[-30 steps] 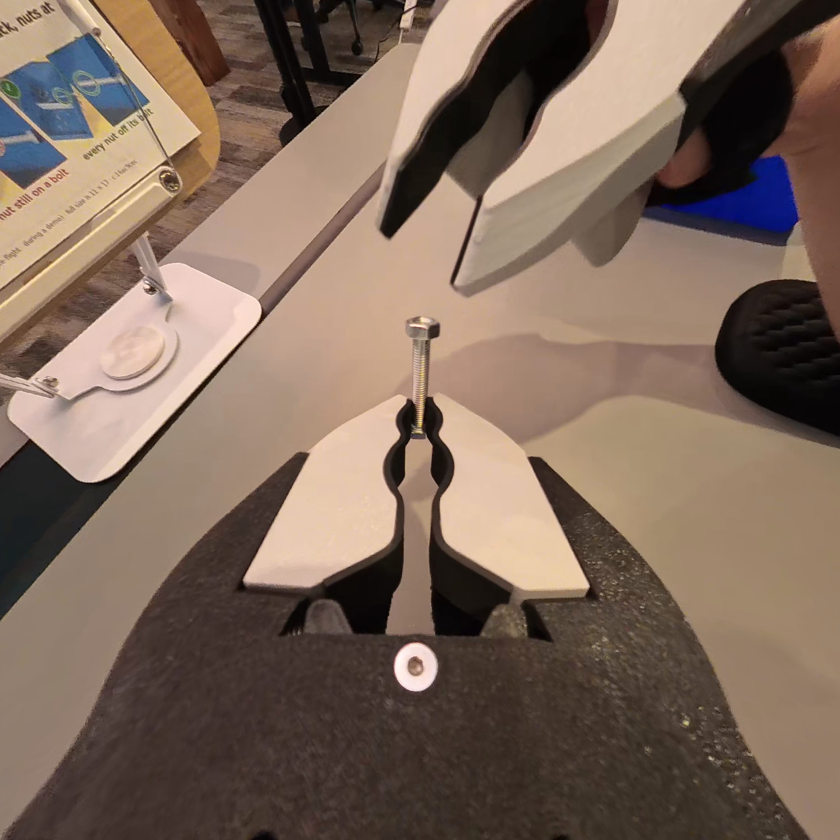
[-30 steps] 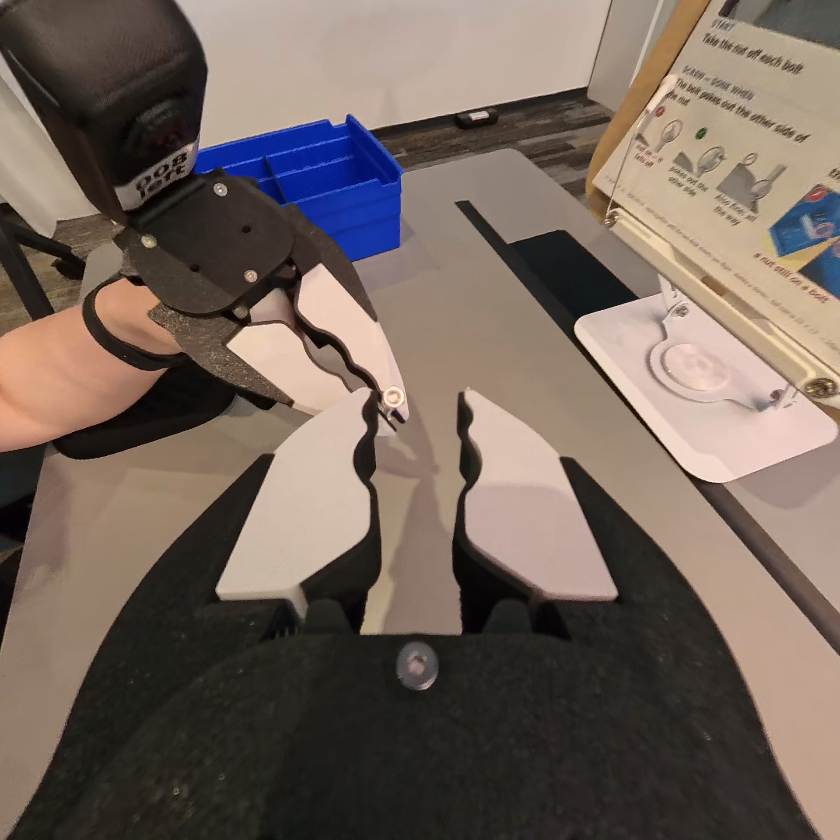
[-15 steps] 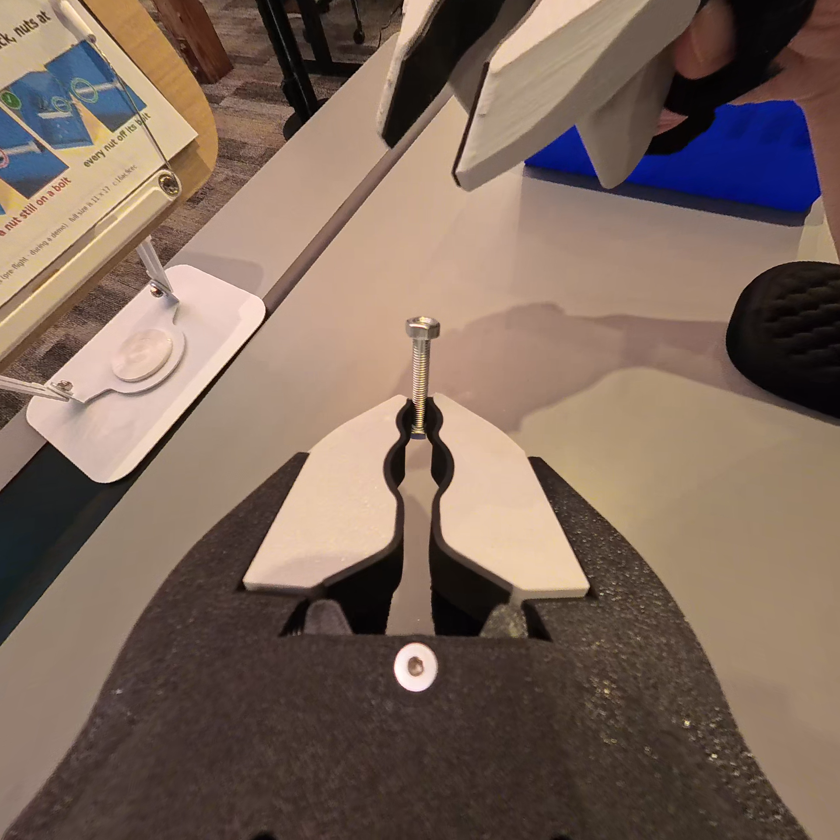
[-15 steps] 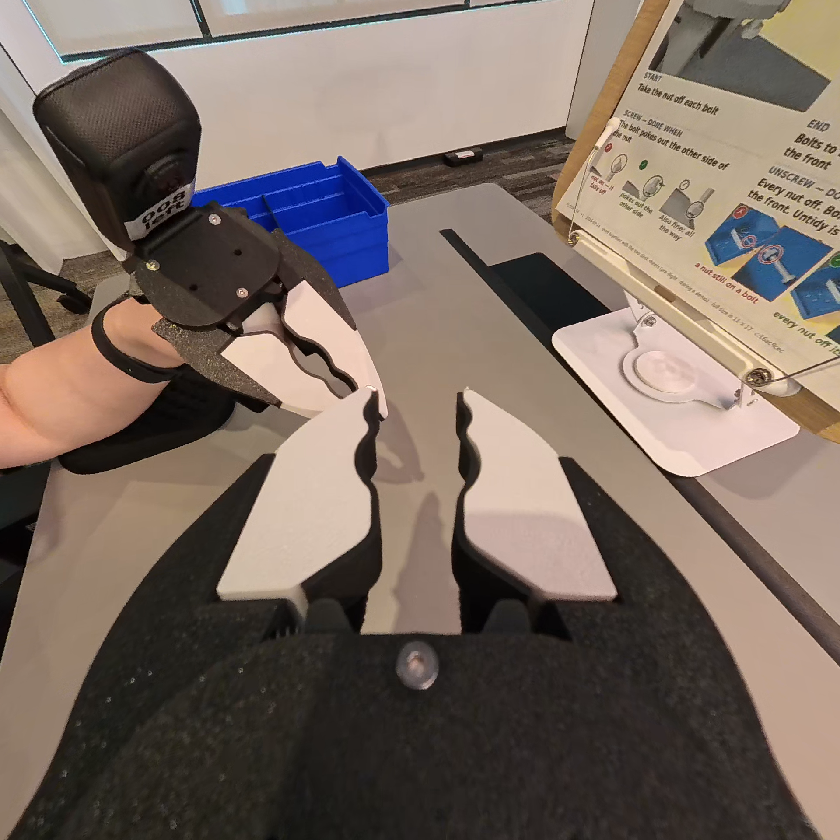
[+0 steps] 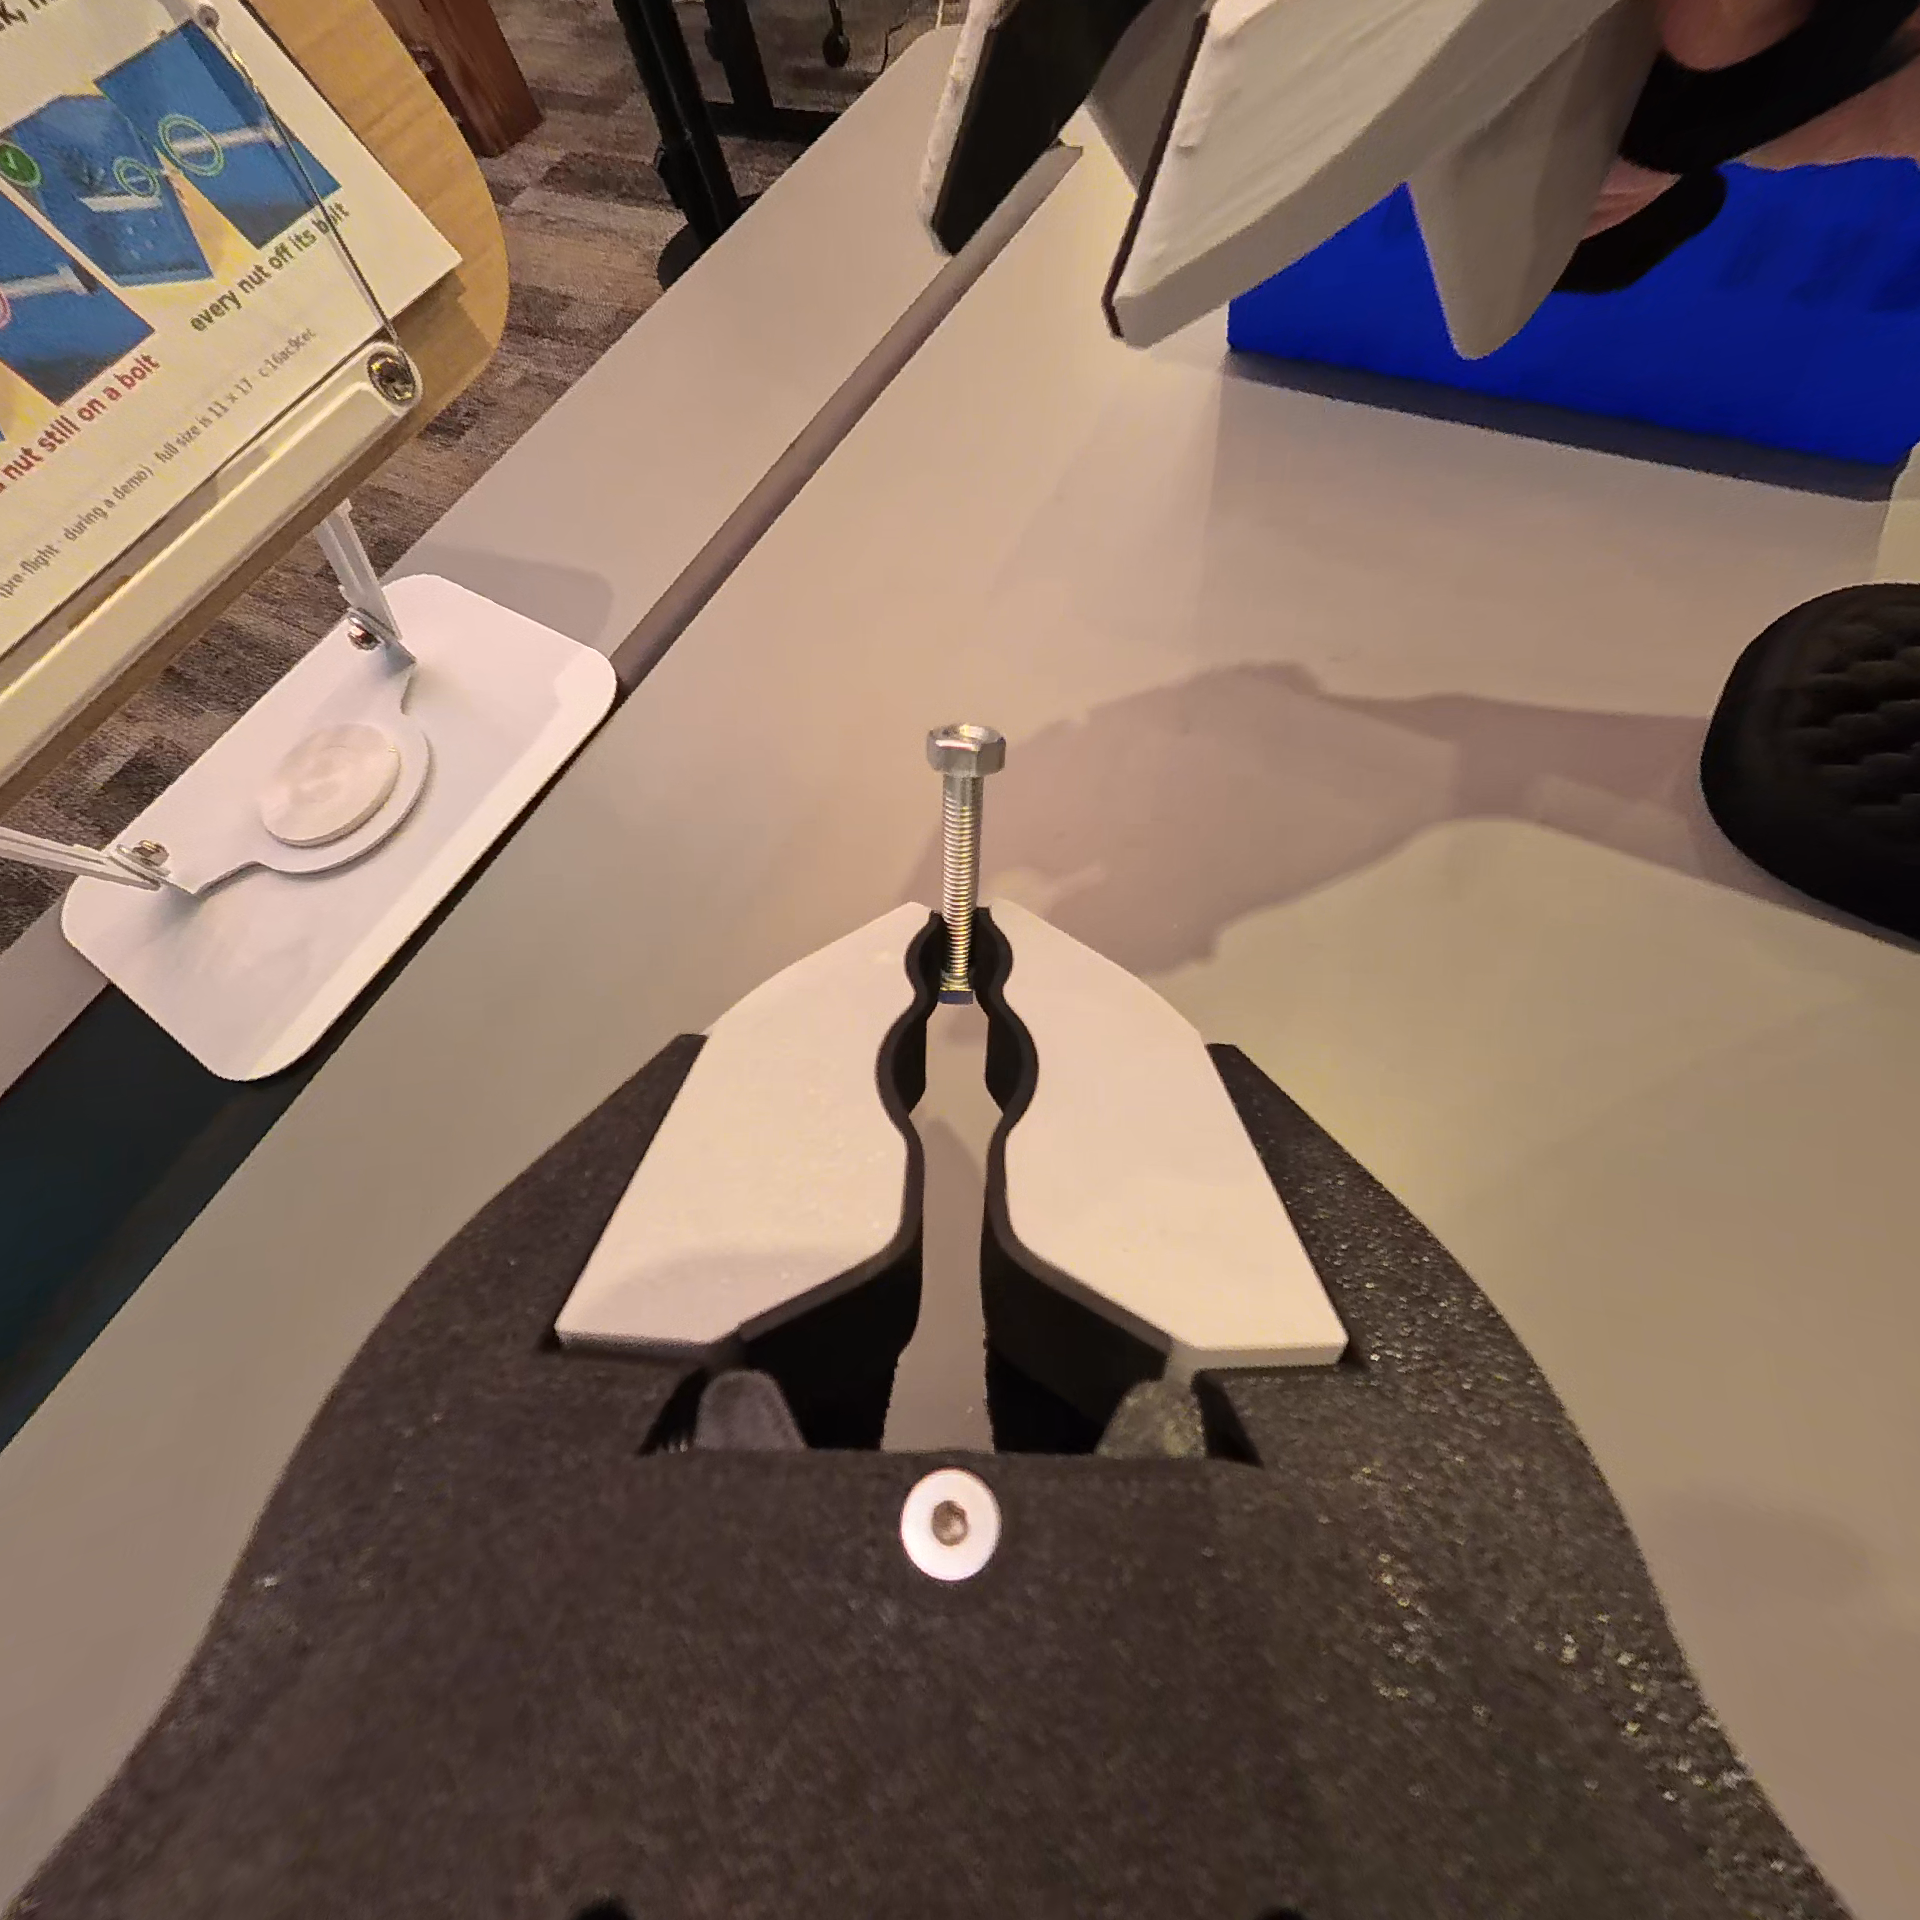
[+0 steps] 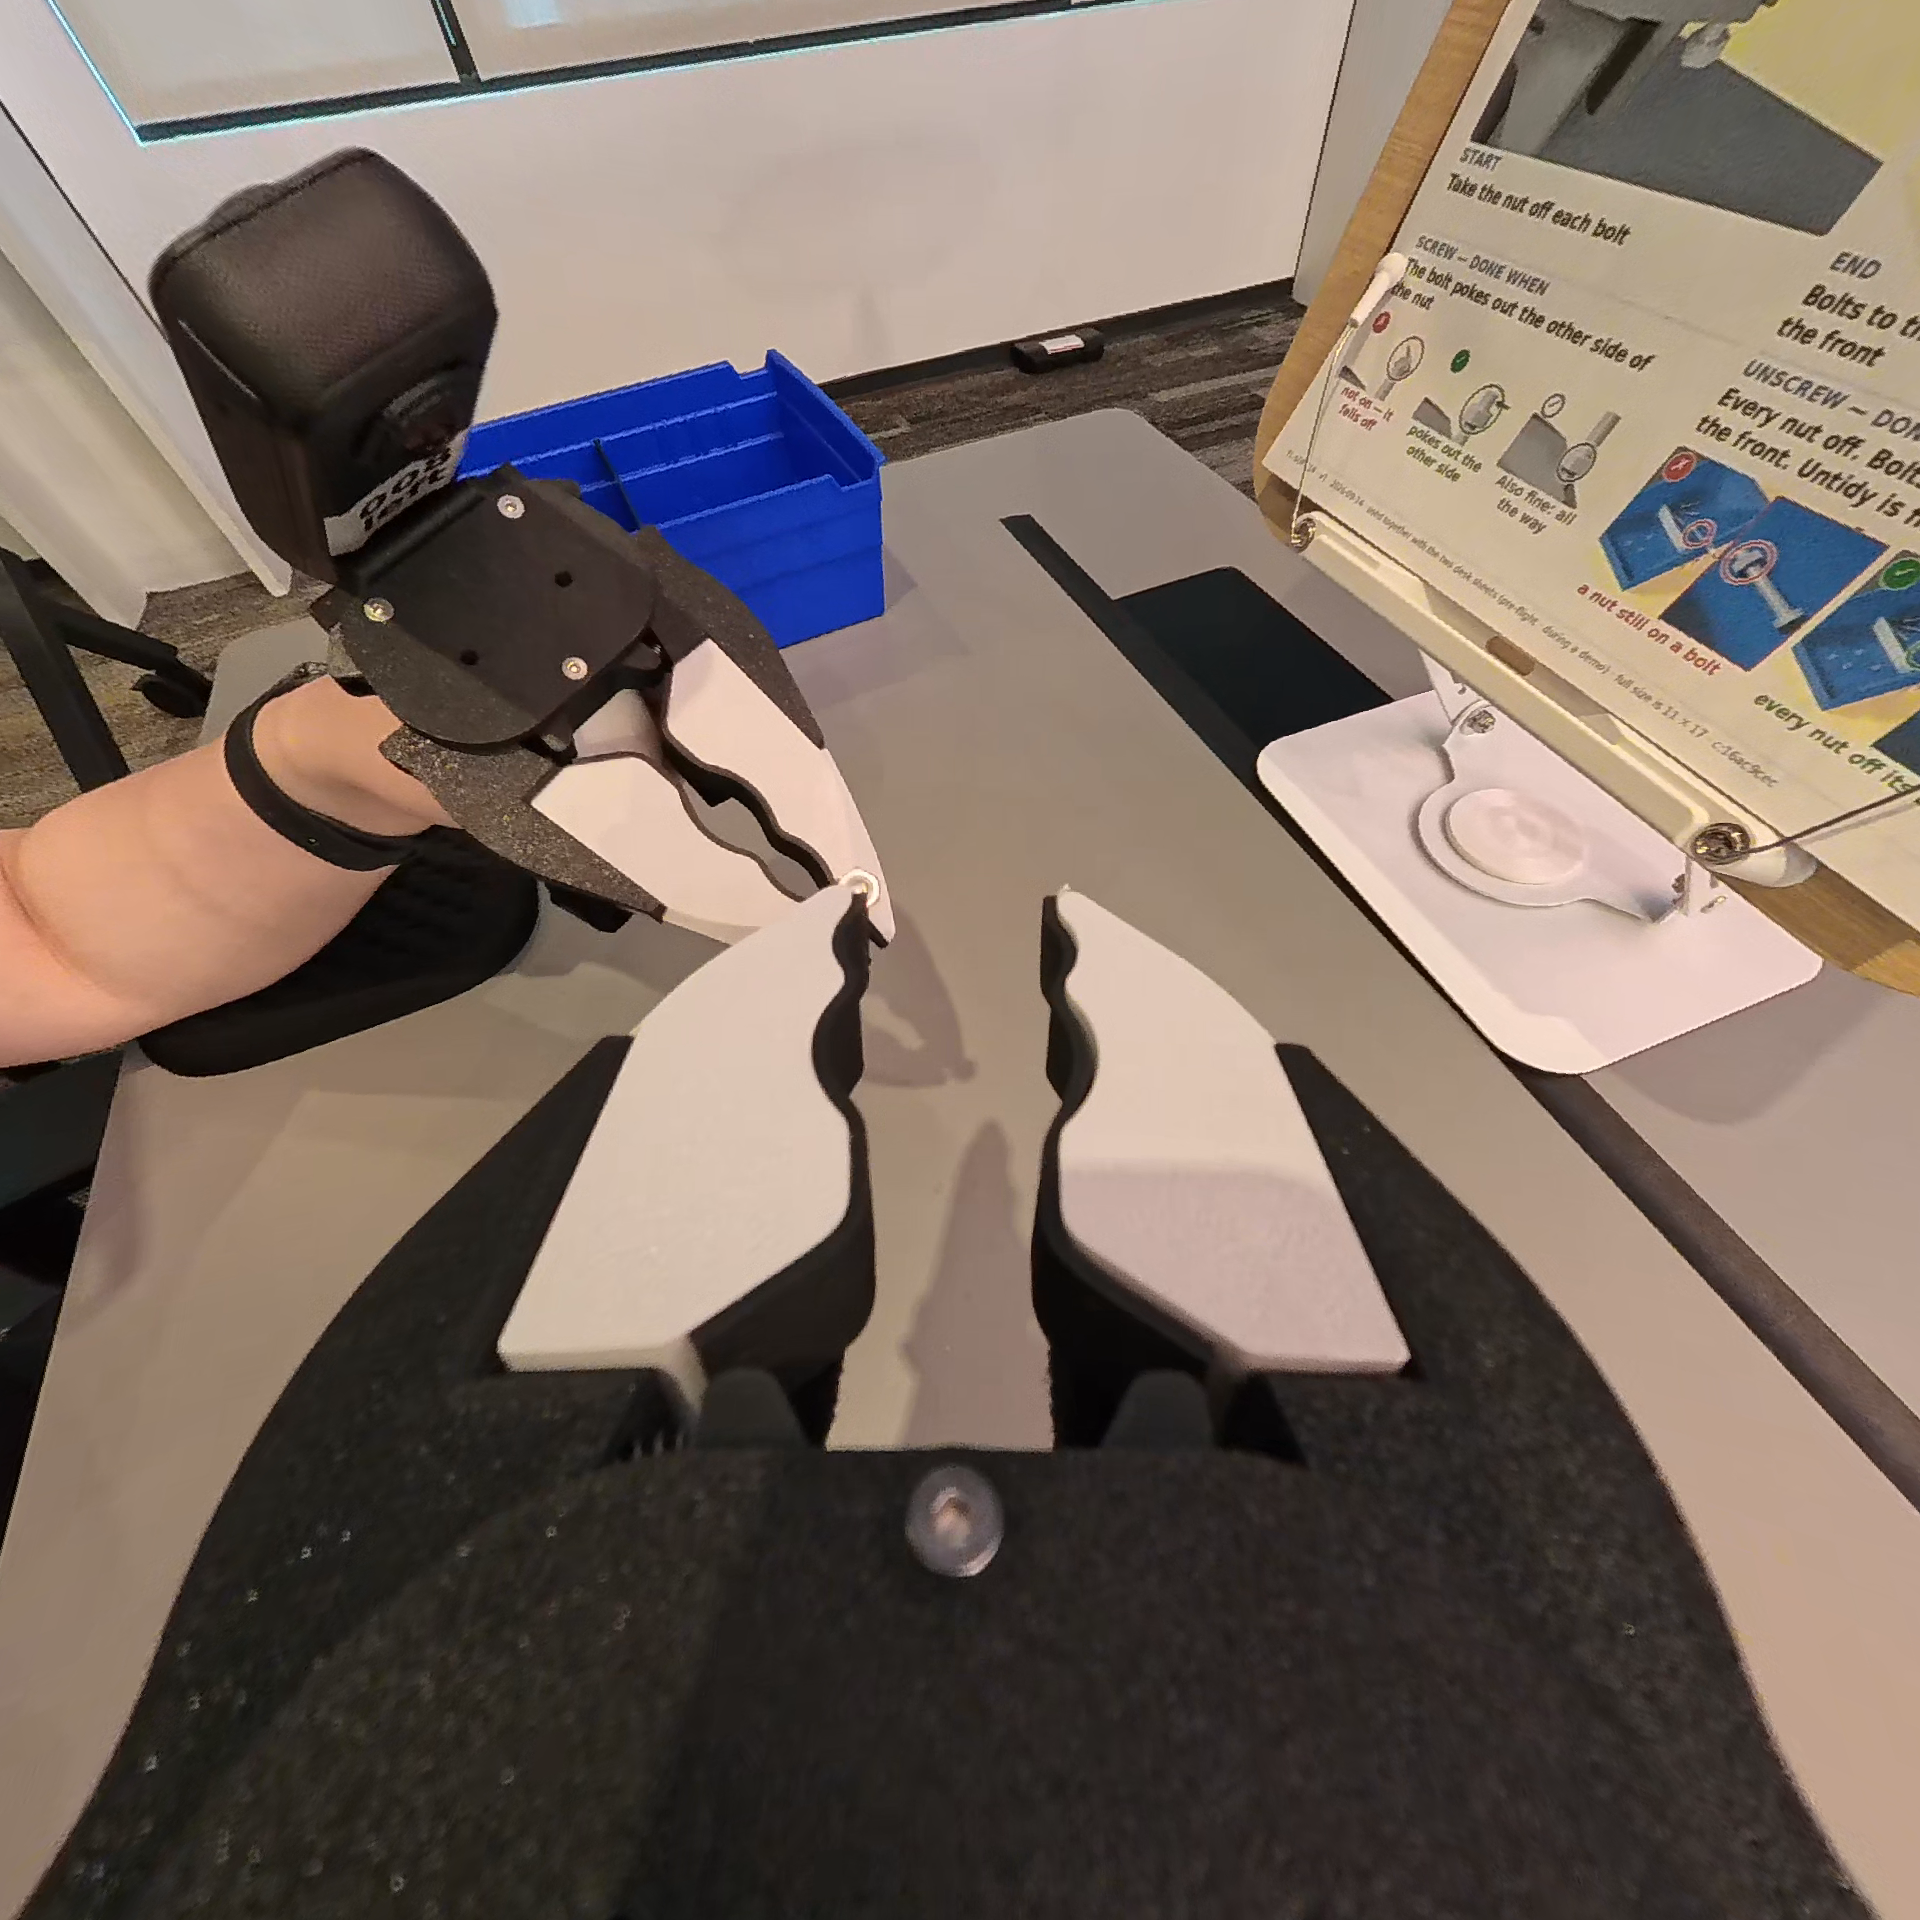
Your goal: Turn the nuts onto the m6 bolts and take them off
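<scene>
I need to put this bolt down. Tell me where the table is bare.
Bare grey table runs from the open right gripper up to the blue bin, between the black wrist pad and the dark groove beside the white stand base. It is crowded where the left gripper holds the bolt.

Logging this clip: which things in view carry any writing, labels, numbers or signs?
I won't transcribe the writing itself, so this lists only what bears it.
Instruction sheet: printed headings, captions and small pictures, large enough to read.
White label on the left gripper: dark characters, partly curved out of sight.
Blue bin and bolt: no markings visible.
</scene>
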Demonstrator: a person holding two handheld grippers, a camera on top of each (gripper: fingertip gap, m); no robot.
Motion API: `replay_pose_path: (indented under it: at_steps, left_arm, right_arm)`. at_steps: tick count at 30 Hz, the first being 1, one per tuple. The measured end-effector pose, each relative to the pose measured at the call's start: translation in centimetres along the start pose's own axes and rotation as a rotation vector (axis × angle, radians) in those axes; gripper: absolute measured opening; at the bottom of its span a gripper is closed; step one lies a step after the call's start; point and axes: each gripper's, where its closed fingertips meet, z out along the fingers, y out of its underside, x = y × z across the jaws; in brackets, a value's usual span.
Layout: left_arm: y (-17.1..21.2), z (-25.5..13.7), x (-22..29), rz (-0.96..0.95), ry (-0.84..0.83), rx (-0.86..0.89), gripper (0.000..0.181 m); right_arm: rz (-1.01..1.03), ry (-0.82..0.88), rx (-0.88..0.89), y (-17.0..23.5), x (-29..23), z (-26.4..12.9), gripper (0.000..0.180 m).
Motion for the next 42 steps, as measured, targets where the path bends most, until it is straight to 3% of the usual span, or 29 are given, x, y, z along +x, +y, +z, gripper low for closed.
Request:
replay_pose_path:
  at_steps: [42]
  left_arm:
    - [0.6, 0.5, -0.1, 0.002, -0.010, -0.025, 0.005]
  right_arm:
    - [0.007, 0.044, -0.052, 1.0, 1.0, 0.1, 0.031]
